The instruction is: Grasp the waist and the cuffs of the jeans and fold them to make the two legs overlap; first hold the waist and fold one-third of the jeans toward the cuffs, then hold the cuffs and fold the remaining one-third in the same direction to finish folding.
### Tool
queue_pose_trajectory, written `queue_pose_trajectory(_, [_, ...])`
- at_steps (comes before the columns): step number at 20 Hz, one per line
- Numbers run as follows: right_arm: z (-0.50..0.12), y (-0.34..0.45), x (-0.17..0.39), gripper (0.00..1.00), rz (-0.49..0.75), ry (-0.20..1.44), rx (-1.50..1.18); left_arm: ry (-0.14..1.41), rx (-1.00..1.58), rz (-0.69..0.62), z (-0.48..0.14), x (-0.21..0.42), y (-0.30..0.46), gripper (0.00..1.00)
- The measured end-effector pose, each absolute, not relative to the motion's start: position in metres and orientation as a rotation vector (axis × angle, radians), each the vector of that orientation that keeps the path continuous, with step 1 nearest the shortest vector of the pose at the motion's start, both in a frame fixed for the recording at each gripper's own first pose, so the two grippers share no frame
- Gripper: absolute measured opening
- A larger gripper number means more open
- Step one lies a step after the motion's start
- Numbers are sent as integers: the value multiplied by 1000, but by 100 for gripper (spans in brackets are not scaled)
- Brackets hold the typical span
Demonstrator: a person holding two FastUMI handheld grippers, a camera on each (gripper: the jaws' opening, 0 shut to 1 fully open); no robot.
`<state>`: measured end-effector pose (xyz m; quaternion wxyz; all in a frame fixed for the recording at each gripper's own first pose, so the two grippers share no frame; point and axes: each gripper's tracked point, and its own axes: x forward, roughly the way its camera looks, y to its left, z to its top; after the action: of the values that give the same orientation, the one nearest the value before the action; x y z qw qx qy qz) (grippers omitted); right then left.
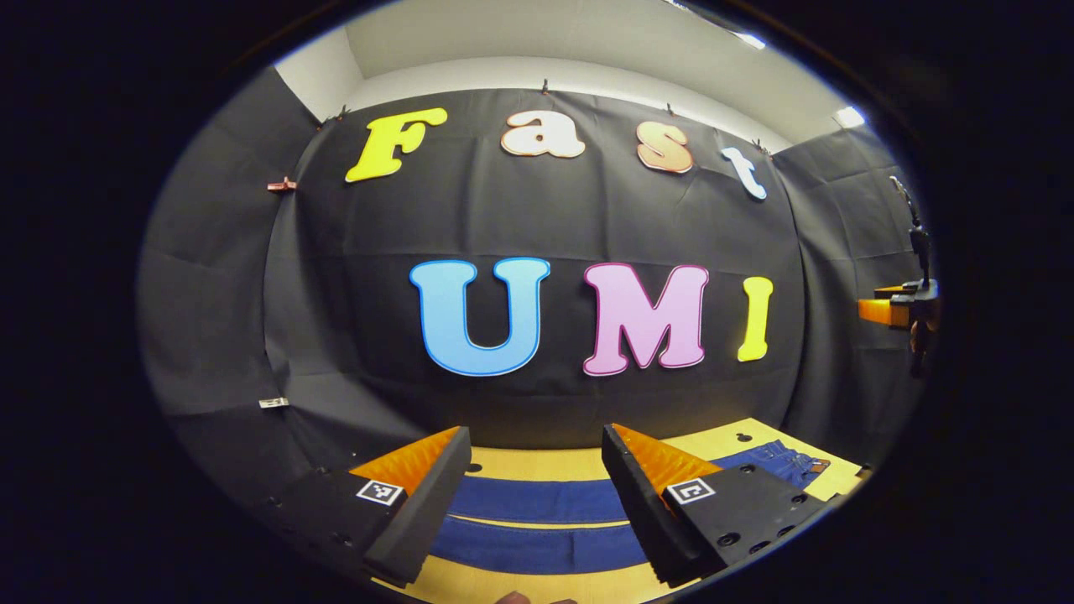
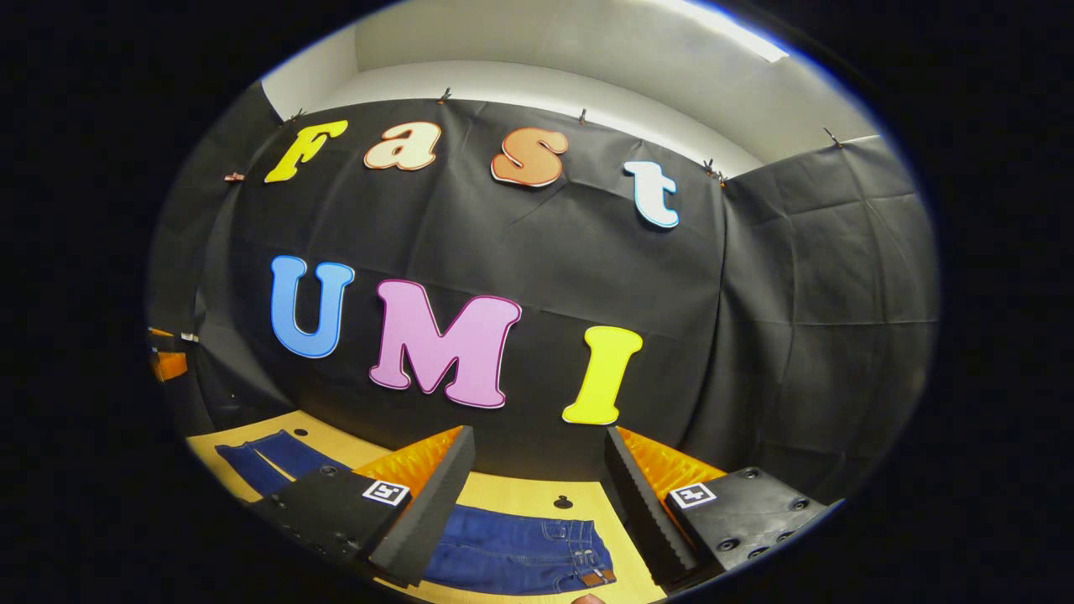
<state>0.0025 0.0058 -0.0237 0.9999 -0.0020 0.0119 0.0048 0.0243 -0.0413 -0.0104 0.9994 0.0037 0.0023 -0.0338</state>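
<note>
Blue jeans lie flat on a wooden table (image 1: 545, 462). In the left gripper view the two legs (image 1: 537, 503) run side by side below my left gripper (image 1: 535, 432), which hovers open above them with nothing between its fingers. The waist (image 1: 784, 460) with a brown patch lies toward the right. In the right gripper view the waist end (image 2: 520, 549) sits below my right gripper (image 2: 538, 432), also open and apart from the cloth. The legs (image 2: 268, 457) stretch away to the left.
Black cloth walls close in the table at the back and on both sides. Small dark holes (image 2: 563, 502) dot the tabletop. The other gripper shows at the far right edge (image 1: 902, 309) of the left gripper view.
</note>
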Motion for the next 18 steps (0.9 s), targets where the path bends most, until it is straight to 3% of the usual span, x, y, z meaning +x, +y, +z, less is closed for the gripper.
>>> queue_pose_trajectory(4, [-27, 17, -8, 96, 44, 33, 11, 19, -3, -72, -22, 15, -47, 98])
queue_pose_trajectory(14, [-15, -9, -18, 96, -3, 28, -29, 29, -48, -39, -27, 11, -18, 98])
queue_pose_trajectory(18, [-15, 7, -25, 96, 51, 19, -58, 7, 69, -64, -23, 10, -23, 98])
